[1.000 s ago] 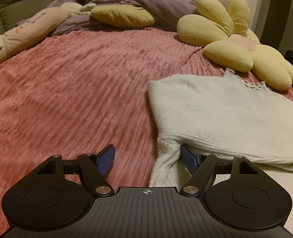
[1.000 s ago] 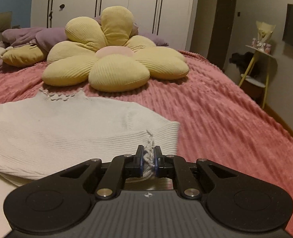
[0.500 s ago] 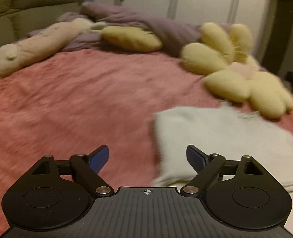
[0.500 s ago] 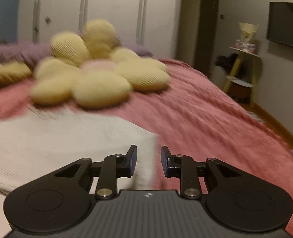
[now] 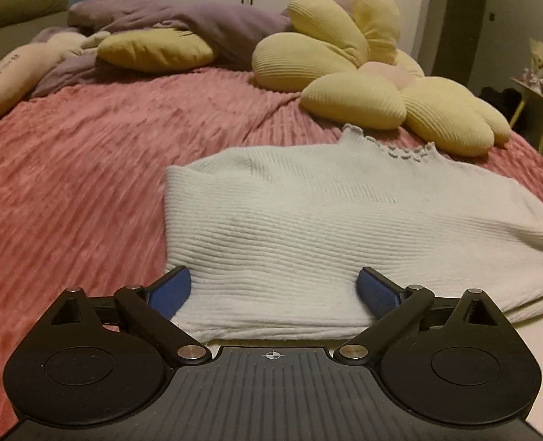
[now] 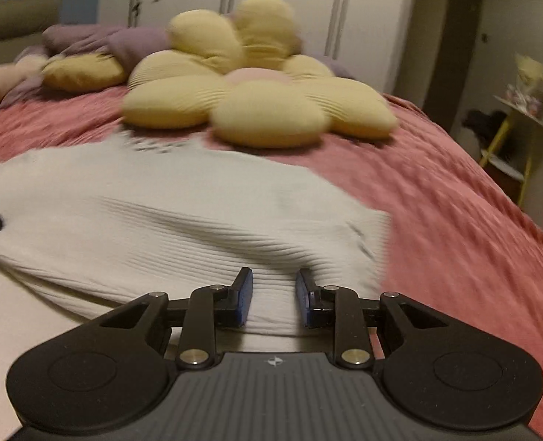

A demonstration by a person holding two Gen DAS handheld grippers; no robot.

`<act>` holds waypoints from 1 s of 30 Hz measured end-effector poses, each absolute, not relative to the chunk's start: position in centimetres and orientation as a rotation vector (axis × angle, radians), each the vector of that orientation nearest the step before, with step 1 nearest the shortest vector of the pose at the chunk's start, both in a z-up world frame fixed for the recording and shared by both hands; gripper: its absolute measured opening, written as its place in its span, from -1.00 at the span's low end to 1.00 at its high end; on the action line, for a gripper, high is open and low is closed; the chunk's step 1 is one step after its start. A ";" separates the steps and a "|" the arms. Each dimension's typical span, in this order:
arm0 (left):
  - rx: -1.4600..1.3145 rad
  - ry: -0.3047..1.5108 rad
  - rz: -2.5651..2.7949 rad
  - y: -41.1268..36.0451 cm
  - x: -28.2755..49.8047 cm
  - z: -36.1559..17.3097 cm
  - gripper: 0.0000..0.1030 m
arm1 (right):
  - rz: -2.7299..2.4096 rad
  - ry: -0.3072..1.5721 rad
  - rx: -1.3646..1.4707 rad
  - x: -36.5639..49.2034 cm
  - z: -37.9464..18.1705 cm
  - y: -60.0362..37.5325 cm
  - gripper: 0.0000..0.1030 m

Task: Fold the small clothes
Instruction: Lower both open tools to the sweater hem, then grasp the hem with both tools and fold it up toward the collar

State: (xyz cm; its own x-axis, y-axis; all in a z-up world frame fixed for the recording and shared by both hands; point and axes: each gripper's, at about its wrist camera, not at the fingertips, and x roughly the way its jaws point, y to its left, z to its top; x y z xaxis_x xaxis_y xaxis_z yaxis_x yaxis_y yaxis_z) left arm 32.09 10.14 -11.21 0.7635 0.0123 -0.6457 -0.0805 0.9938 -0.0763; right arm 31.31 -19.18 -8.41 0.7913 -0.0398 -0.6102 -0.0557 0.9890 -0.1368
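— Looking at what, exactly?
— I see a pink ribbed bedspread (image 5: 87,169), a yellow flower cushion (image 5: 363,81) toward the bed's head, white wardrobe doors (image 6: 289,11) behind.
— And the sweater?
— The white sweater (image 5: 308,228) lies flat near the bed's foot edge. My left gripper (image 5: 273,290) gapes wide; my right gripper (image 6: 274,296) stands parted, gripping nothing.

Sweater (image 5: 308,228) on the bedspread (image 5: 69,183) at 12 o'clock, flower cushion (image 5: 374,84) behind it at 1 o'clock, pillow (image 5: 153,49) at 11 o'clock, side table (image 5: 538,110) at 2 o'clock.
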 end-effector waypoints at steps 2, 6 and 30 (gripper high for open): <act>-0.071 0.702 0.070 9.5 32.1 -11.0 1.00 | -0.038 0.656 -0.154 31.1 -8.2 -20.1 -0.54; -0.089 0.732 0.095 9.6 32.0 -10.5 1.00 | -0.027 0.646 -0.186 29.5 -7.3 -19.4 -0.54; -0.360 0.797 -0.106 9.8 29.8 -9.4 1.00 | 0.130 0.825 0.496 28.8 -7.8 -22.3 -0.14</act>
State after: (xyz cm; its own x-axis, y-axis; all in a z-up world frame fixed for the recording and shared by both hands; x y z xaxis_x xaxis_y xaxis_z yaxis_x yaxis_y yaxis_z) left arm 29.76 9.81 -9.39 0.6971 -0.2274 -0.6799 -0.0415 0.9340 -0.3548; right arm 28.84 -22.31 -7.78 0.6782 0.2992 -0.6712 0.0787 0.8786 0.4711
